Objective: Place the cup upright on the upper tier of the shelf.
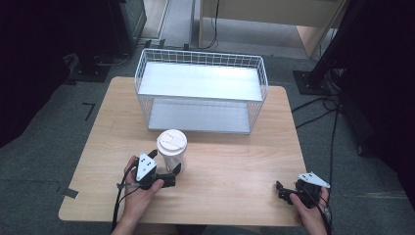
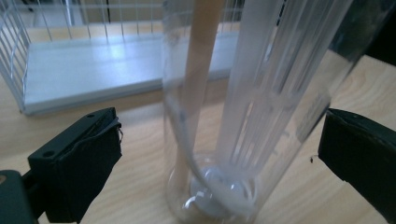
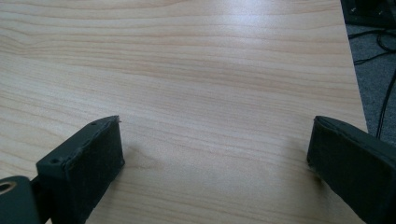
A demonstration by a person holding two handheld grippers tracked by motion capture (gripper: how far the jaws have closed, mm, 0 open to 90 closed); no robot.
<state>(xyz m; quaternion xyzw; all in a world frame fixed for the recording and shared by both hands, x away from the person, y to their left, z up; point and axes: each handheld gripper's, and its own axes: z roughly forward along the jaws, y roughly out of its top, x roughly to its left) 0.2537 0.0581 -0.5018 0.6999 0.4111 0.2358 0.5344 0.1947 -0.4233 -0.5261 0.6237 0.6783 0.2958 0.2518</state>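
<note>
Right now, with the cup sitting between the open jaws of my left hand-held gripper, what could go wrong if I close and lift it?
1. The clear cup is tall and smooth, and the left hand-held gripper has it low between open jaws; a low grip could let it tip or slip.
2. Squeezing hard might buckle its thin wall or pop the white lid.
3. The wire basket stands just behind it; pushing forward could knock the cup against it.

High view: overhead, facing forward-down on table (image 1: 235,166). Gripper views: close, low; all share tabletop.
</note>
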